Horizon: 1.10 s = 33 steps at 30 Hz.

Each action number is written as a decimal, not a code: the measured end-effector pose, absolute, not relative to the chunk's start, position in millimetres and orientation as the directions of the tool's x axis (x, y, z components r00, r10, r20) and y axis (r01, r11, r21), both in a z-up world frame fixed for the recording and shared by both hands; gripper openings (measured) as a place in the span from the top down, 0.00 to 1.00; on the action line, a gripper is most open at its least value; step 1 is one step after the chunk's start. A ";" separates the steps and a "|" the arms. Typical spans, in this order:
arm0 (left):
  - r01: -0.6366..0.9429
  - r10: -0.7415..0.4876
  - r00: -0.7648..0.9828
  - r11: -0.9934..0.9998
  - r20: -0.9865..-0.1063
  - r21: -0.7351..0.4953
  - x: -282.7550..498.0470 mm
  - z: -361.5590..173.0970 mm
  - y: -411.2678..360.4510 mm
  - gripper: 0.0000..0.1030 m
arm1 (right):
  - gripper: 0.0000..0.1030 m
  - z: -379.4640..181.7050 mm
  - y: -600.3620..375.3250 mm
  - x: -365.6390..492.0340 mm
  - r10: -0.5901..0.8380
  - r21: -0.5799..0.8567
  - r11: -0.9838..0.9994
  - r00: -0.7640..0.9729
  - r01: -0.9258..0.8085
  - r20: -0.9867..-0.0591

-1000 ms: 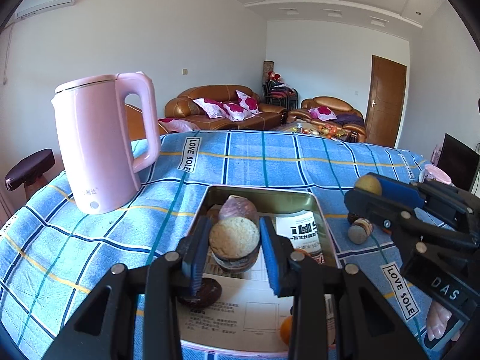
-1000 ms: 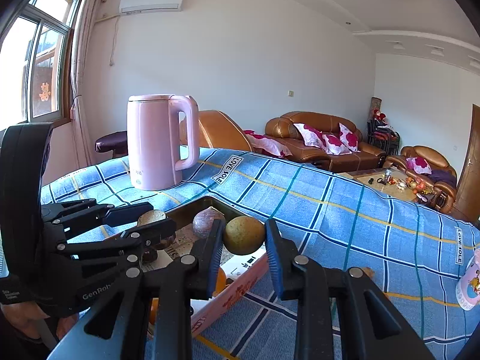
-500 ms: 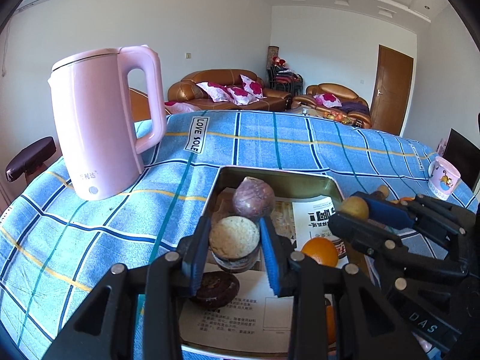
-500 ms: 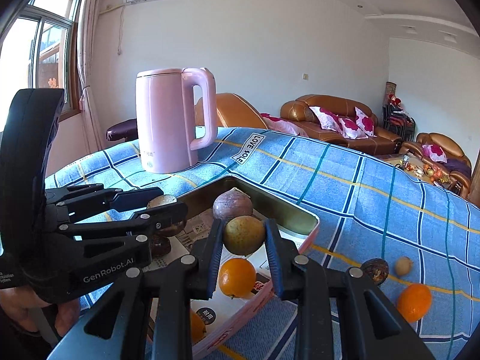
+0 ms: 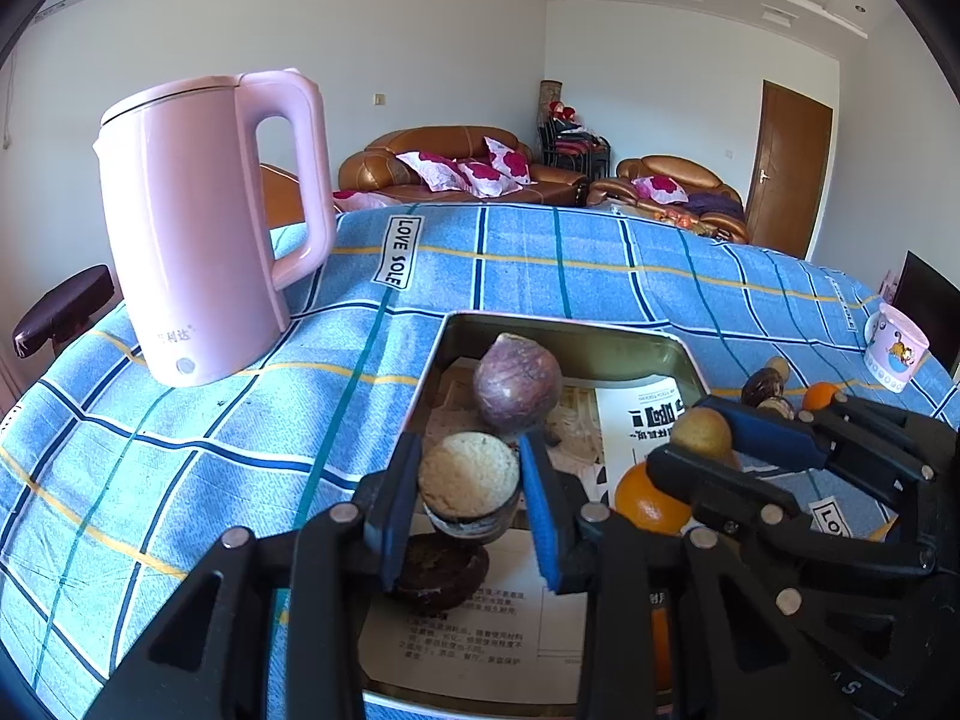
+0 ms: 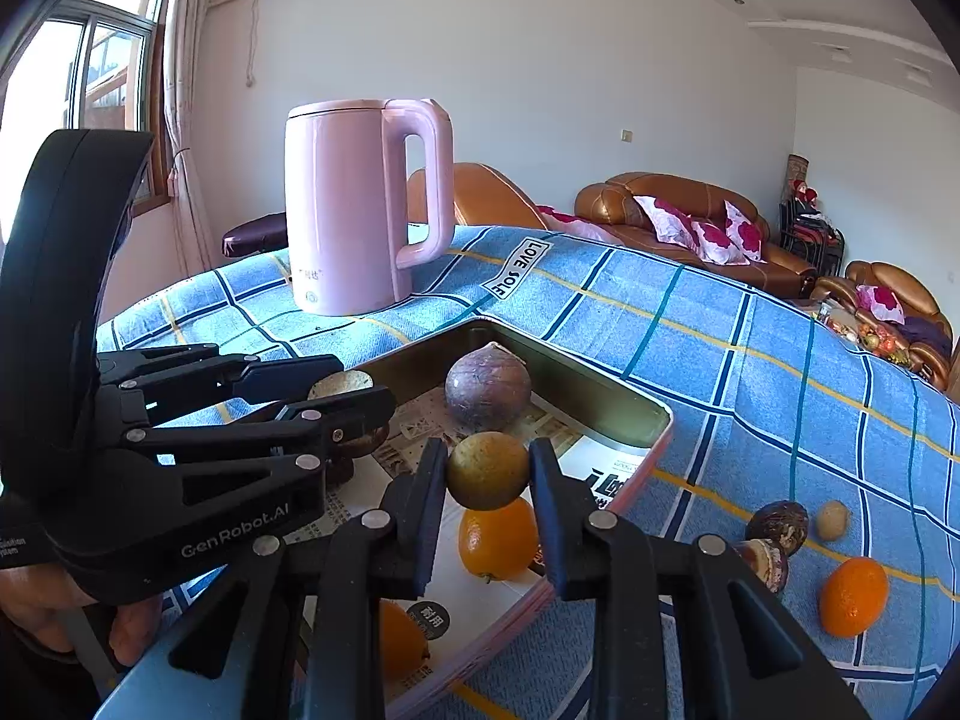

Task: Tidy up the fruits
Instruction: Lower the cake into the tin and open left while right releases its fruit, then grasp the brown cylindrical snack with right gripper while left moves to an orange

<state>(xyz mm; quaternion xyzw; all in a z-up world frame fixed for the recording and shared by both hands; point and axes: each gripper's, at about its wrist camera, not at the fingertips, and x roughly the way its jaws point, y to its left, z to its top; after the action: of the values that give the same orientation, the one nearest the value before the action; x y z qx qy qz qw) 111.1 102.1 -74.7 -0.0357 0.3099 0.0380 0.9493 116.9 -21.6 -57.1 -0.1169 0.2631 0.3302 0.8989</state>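
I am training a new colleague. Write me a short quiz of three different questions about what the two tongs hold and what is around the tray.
1. True or false: both tongs are empty.
2. What do the right tongs hold? A) orange B) yellow-green fruit C) cup
3. Fill in: the pink kettle stands ___ the tray.

Key:
1. False; the left tongs grip a halved fruit.
2. B, the yellow-green fruit.
3. Outside, on the blue cloth.
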 end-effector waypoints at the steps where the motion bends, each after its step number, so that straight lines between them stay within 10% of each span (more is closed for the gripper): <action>1: -0.094 0.049 0.804 0.995 -0.592 -0.046 111.5 -74.9 102.4 0.66 | 0.71 -57.4 -21.3 117.4 0.532 -0.036 0.753 0.641 -0.657 -0.553; 20: -0.109 0.063 0.801 0.993 -0.596 -0.041 112.4 -76.3 103.2 0.63 | 0.62 -61.4 -16.8 118.5 0.533 -0.037 0.741 0.621 -0.670 -0.575; 24: -0.111 0.061 0.809 0.992 -0.585 -0.051 109.4 -74.6 104.3 0.58 | 0.57 -60.5 -21.1 119.1 0.538 -0.021 0.748 0.625 -0.663 -0.566; 28: -0.154 0.098 0.813 0.987 -0.575 -0.049 105.8 -73.1 108.2 0.27 | 0.55 -58.3 -26.7 117.8 0.544 -0.007 0.755 0.633 -0.655 -0.550; 33: -0.137 0.089 0.823 0.990 -0.561 -0.044 103.3 -70.7 103.2 0.24 | 0.41 -55.1 -38.6 115.5 0.553 0.022 0.770 0.649 -0.638 -0.523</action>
<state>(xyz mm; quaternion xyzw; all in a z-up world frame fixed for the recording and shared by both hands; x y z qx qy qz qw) 103.3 103.2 -70.7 -0.0410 0.2916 0.0593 0.9538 115.5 -38.6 -55.1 -0.0822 0.2591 0.3291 0.9043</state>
